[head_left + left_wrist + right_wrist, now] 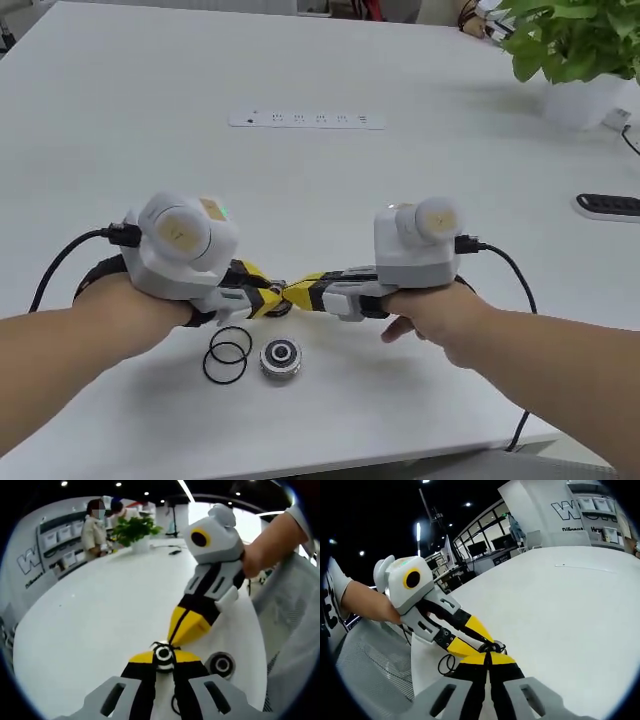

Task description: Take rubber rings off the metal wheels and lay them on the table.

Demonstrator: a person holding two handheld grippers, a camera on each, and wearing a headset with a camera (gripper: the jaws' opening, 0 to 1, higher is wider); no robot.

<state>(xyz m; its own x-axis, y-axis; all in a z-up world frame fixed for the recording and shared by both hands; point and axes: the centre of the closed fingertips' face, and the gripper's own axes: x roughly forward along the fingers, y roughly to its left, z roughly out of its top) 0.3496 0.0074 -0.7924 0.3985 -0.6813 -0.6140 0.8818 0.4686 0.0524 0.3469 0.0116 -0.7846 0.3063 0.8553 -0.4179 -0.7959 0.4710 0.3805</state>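
My left gripper (pixel 268 298) is shut on a small metal wheel (pixel 163 657), held just above the white table (pixel 400 150). My right gripper (pixel 297 293) meets it tip to tip, its jaws shut on the thin black rubber ring (pixel 496 646) at the wheel's rim. In the left gripper view the right gripper (pixel 175 637) comes in from the upper right. In the right gripper view the left gripper (pixel 470 642) comes in from the left. On the table below lie two loose rubber rings (pixel 228 356) and a second metal wheel (pixel 280 358).
A white power strip (pixel 305 120) lies at mid-table. A potted plant (pixel 575 45) stands at the far right, with a black device (pixel 608 206) near the right edge. The table's front edge (pixel 400 450) runs just under my hands. Two people (pixel 97 525) stand beyond the table.
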